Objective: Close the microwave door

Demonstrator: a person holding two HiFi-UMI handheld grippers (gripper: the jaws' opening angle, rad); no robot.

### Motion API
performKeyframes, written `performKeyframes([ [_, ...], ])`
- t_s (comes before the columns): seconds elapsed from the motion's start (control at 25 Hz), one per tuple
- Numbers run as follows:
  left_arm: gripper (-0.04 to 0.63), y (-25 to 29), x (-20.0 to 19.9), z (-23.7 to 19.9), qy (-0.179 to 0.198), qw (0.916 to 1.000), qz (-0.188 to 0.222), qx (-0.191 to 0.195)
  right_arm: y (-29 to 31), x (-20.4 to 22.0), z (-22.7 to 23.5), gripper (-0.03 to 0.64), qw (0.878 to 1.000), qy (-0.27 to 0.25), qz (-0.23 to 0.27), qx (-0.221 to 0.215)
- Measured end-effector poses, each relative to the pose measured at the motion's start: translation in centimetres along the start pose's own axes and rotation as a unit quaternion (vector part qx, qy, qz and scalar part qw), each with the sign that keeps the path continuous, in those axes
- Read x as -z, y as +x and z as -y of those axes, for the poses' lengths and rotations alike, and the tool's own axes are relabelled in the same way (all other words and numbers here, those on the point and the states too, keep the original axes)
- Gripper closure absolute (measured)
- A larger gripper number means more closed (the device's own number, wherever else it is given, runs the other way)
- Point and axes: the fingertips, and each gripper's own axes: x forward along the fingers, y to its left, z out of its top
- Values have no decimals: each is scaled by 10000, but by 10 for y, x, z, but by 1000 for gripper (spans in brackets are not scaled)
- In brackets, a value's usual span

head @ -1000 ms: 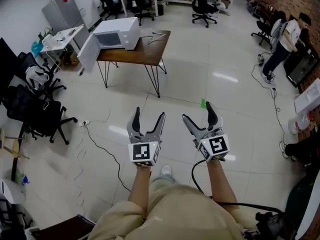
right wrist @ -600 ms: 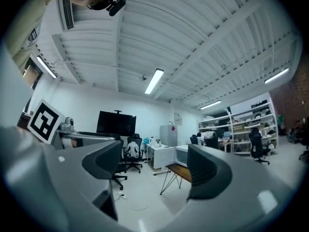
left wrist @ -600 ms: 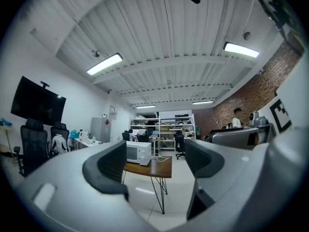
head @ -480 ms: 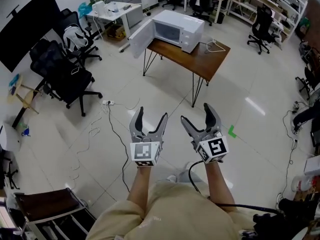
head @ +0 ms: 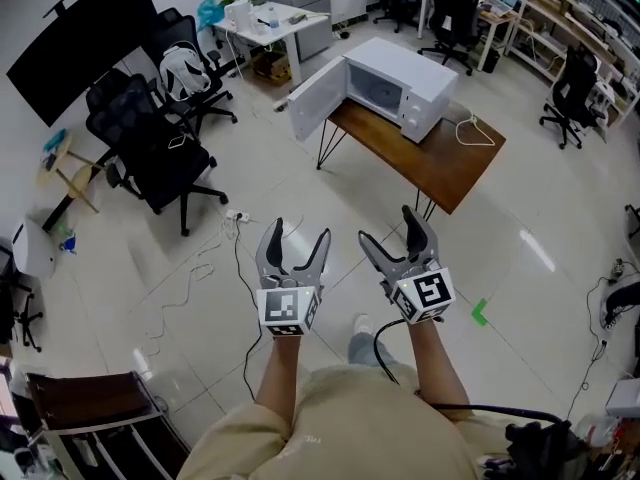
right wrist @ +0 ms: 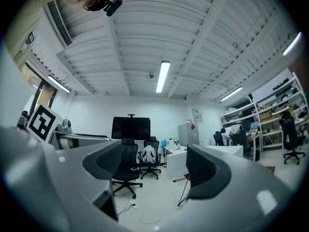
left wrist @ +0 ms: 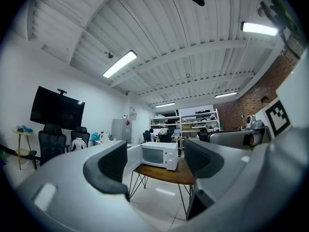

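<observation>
Wooden worktop [head: 445, 168] on the white-tiled floor [head: 300, 193] carries the microwave [head: 400, 83] — door [head: 317, 99] open. Your left gripper [head: 297, 230] and right gripper [head: 390, 224] are well apart from it, fingers released, empty.

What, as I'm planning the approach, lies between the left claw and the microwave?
Bare floor from the left claw to the table bearing the microwave; the head view shows it.

Reaching forward from 6 o'clock in the head view on two bare forearms, left forearm [head: 280, 373] and right forearm [head: 432, 363] near parallel. Holding the left tongs [head: 297, 233] just toward 9 o'clock of centre and the right tongs [head: 392, 230] toward 3 o'clock, side by side, tips toward 12. Showing both pairs of jaws spread wide, gripping nothing.
</observation>
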Motion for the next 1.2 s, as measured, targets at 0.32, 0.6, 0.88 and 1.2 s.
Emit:
performKeyframes([
  [0.32,225,117,14,2,255,9975,28,-651,71,2,120,213,9984,139,117,-544],
  [0.6,227,153,48,-33,374,9942,-222,-979,123,46,137,218,9945,428,-23,-954],
  [0.88,229,160,73,-99,308,9927,-223,-1142,186,79,114,224,9917,411,-37,-1217],
  [1.2,229,219,98,-228,259,9968,-309,-684,321,124,92,224,9950,406,-134,-901],
])
